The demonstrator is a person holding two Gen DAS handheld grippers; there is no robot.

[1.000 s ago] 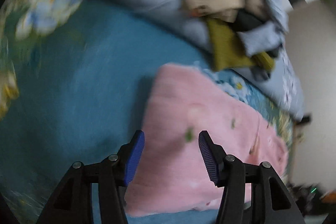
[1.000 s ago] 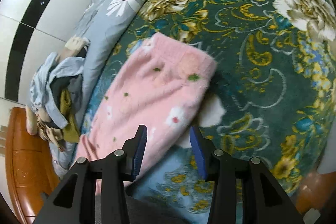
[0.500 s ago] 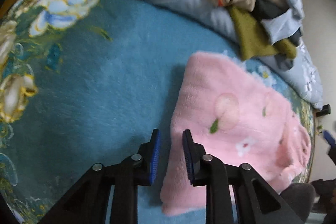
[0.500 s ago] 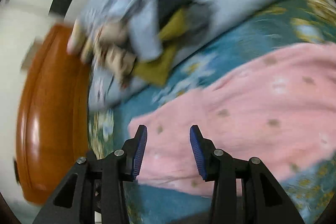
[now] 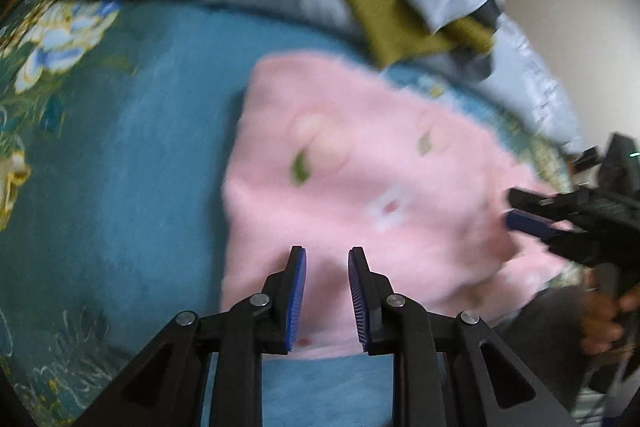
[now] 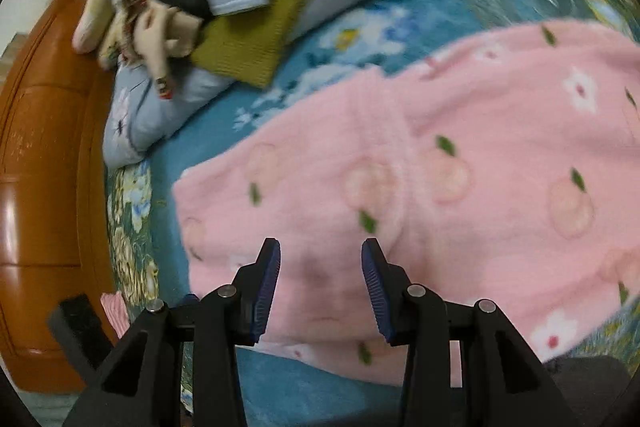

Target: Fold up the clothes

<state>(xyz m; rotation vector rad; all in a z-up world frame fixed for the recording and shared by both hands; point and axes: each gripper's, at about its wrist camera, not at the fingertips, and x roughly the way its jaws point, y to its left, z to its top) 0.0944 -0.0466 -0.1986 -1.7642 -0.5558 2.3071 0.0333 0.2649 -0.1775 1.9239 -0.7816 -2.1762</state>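
No writing is showing. The left gripper [image 5: 327, 291] and right gripper [image 6: 321, 291] are hovering parted, gripping nothing, above the pink fleece garment [image 6: 460, 187].

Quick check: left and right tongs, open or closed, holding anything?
Left tongs: open, narrow gap, over the pink garment, nothing held.
Right tongs: open, wider gap, over the same garment, nothing held.

No readable text, labels, brands or numbers appear in either view
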